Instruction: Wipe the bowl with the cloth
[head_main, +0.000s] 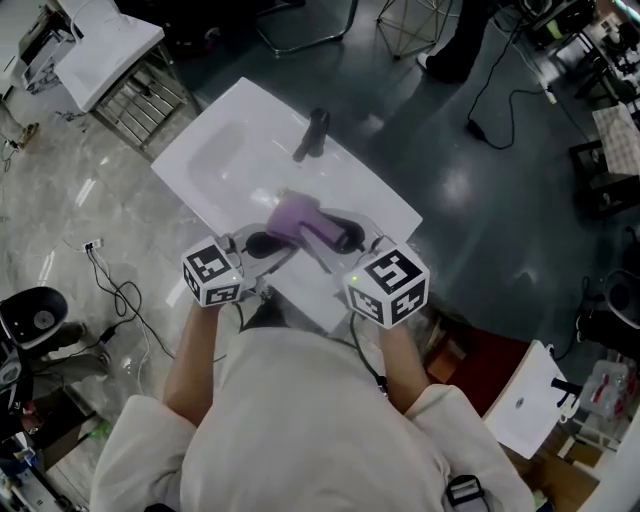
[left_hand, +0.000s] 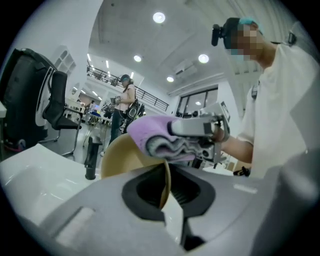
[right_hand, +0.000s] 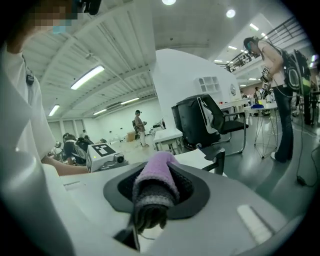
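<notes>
As I look down through the head view, both grippers sit close together over the near edge of a white sink (head_main: 235, 140), with a black tap (head_main: 312, 133) standing beyond them. The left gripper (head_main: 262, 246) and the right gripper (head_main: 343, 238) point towards each other, and the purple cloth (head_main: 302, 219) is bunched between them, above the sink's rim. From up here I cannot make out the bowl under the cloth.

In the left gripper view, my left gripper (left_hand: 166, 196) has its jaws nearly together, pinching the thin rim of a tan bowl (left_hand: 120, 156). The bowl is tilted on edge, its hollow facing the camera. The cloth (left_hand: 152, 134) is pressed against the bowl's upper rim, folded over in layers, with the right gripper (left_hand: 200, 127) behind it. The tap (left_hand: 90, 157) stands to the left on the sink (left_hand: 30, 175), and a person (left_hand: 122, 107) stands far back in the hall.

In the right gripper view, my right gripper (right_hand: 149, 212) is clamped down on the cloth (right_hand: 157, 176), which fills the narrow gap between the pads and bulges out past them. The left gripper's marker cube (right_hand: 102, 151) shows just to the left, and a black office chair (right_hand: 200, 119) sits beyond.
</notes>
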